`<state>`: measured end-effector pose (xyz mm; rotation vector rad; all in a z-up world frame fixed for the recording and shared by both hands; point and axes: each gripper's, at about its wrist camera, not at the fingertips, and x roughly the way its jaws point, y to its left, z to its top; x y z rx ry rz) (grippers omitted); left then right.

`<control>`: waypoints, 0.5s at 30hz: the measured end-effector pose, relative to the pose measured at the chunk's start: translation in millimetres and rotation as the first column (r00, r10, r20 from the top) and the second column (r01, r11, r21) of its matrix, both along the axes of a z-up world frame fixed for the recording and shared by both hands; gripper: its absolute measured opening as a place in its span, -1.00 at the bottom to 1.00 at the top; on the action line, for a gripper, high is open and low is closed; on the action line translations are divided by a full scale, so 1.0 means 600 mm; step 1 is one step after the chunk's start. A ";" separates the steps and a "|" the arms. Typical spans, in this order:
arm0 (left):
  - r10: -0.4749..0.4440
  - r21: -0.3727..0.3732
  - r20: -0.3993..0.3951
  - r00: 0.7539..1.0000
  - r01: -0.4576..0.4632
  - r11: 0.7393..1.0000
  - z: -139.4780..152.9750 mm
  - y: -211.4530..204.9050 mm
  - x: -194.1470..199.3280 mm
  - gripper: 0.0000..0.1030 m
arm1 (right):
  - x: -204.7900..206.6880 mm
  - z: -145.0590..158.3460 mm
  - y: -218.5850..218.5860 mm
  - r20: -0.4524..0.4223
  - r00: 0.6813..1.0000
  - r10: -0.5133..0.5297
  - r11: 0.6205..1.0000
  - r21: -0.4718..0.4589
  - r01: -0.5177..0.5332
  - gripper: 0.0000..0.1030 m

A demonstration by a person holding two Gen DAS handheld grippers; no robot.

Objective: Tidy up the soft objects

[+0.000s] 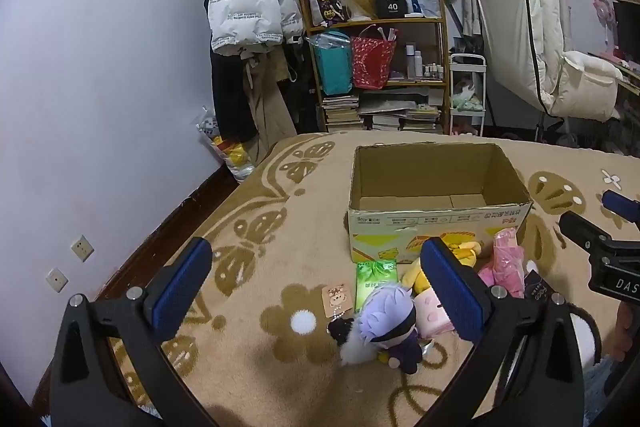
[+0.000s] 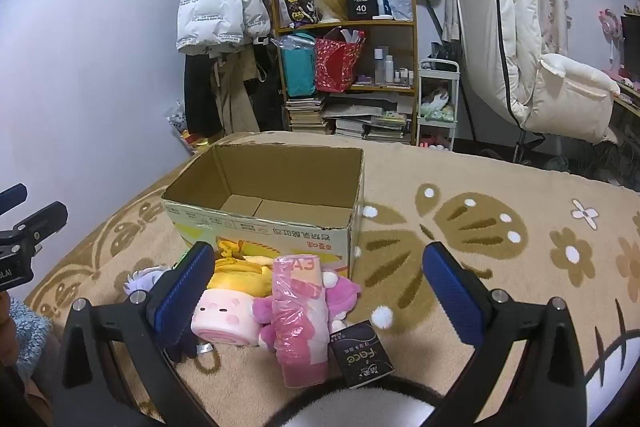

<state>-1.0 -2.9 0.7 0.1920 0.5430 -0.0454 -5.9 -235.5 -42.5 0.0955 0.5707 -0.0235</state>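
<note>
An open cardboard box (image 1: 436,223) (image 2: 276,231) stands on the patterned blanket with nothing visible inside. In front of it lies a heap of soft toys: a purple-haired doll (image 1: 390,323) (image 2: 140,281), a pink roll-shaped plush (image 1: 430,313) (image 2: 224,319), a yellow plush (image 1: 464,251) (image 2: 244,273) and a pink-purple plush (image 2: 344,293). A pink plastic roll (image 2: 298,311) (image 1: 506,263) lies across them. My left gripper (image 1: 316,291) hovers open above the doll, holding nothing. My right gripper (image 2: 320,291) hangs open over the pink roll, also holding nothing.
A green packet (image 1: 374,281), a small card (image 1: 338,301) and a black packet (image 2: 362,355) lie by the toys. Beyond the bed stand a bookshelf (image 1: 380,67), hanging coats (image 1: 248,7) and a white chair (image 2: 532,59). Bare blanket (image 2: 500,251) stretches right of the box.
</note>
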 end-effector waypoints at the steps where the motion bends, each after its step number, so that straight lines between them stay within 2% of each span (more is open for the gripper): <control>1: -0.001 0.000 0.000 1.000 0.001 1.000 0.000 0.000 0.000 0.99 | 0.000 0.000 0.000 0.000 1.000 0.000 1.000 0.000 0.000 1.00; 15: 0.001 0.000 0.001 1.000 -0.001 1.000 0.000 0.002 -0.001 1.00 | 0.001 -0.001 0.000 0.001 1.000 0.000 1.000 0.000 0.000 1.00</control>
